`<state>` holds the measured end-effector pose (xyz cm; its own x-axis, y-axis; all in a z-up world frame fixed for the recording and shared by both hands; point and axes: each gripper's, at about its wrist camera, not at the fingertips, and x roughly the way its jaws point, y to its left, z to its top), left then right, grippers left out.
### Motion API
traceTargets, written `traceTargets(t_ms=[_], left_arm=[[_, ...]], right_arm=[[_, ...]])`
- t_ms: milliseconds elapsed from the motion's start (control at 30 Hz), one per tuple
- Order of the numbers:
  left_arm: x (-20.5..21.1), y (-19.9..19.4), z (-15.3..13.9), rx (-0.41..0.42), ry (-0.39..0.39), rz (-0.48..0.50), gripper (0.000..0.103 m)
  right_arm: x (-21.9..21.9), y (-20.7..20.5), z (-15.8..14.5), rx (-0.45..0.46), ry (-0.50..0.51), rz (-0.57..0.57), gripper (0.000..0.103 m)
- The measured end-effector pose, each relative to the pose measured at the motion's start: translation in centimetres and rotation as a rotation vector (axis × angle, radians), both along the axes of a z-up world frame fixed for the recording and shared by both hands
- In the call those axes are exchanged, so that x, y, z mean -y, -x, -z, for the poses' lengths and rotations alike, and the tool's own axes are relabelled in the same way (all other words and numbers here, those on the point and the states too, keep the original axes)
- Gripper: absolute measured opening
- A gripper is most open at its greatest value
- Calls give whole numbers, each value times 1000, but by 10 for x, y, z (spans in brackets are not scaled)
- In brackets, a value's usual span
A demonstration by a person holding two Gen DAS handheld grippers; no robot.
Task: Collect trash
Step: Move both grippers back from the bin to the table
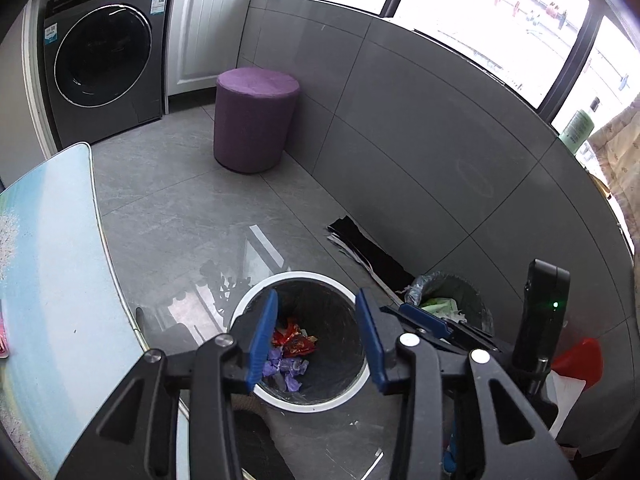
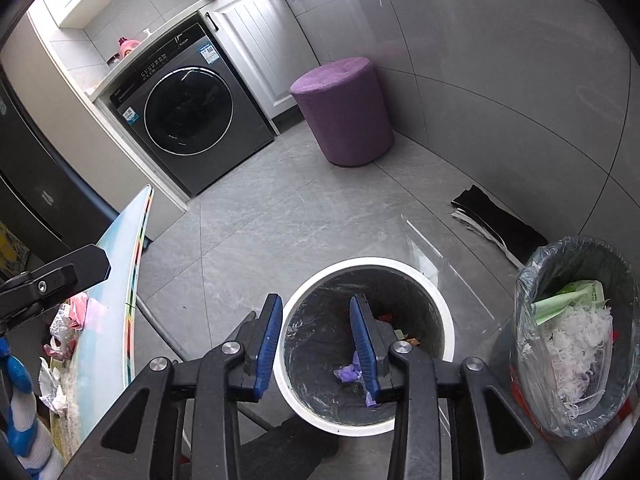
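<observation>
A round bin with a white rim (image 1: 344,292) stands on the floor below both grippers; it also shows in the right wrist view (image 2: 400,265). Red and purple wrappers (image 1: 294,350) lie at its bottom, with a purple wrapper (image 2: 349,373) showing in the right wrist view. My left gripper (image 1: 316,336) is open and empty above the bin. My right gripper (image 2: 316,340) is open and empty above the bin. Crumpled wrappers (image 2: 66,322) lie on the table (image 2: 108,320) at the left.
A second bin with a plastic liner (image 2: 576,336) holds white and green trash at the right. A purple stool (image 1: 256,118), a washing machine (image 1: 104,60) and a black mat (image 2: 496,220) by the tiled wall stand further off. The table (image 1: 48,264) edge is at my left.
</observation>
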<state>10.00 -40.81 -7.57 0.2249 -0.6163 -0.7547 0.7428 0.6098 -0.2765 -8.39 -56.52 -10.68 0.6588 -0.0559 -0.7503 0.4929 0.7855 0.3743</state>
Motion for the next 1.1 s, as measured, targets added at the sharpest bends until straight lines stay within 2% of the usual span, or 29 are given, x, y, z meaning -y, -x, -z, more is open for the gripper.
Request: traceTargets(t_ms=[133,300,433,633,867,1000,1100], left_arm=[[-34,11,-18,41,49,-23,39],[-89,28,-39,127,6,-54,39],[-144,37,-58,208,1,-108,39],[-242,36,-80,268,16,-224,39],[-358,18,-88,320,3,-434,39],[-416,-2,-76,306,-15,-542,39],[-445,-19,-61,274,-43,-581,39]], right_arm=[[-19,5,-30,59,24,-30,33],[-59,6,-72,137,63,-109,33],[-100,1,-103,190,92,-195,33],[-161,-10,-135,249,113,-314,33],[-232,-40,-142,250,115,-468,34],[-275,-65,-128,212,97,-579,36],[-308,-82,-110,173,79,-667,37]])
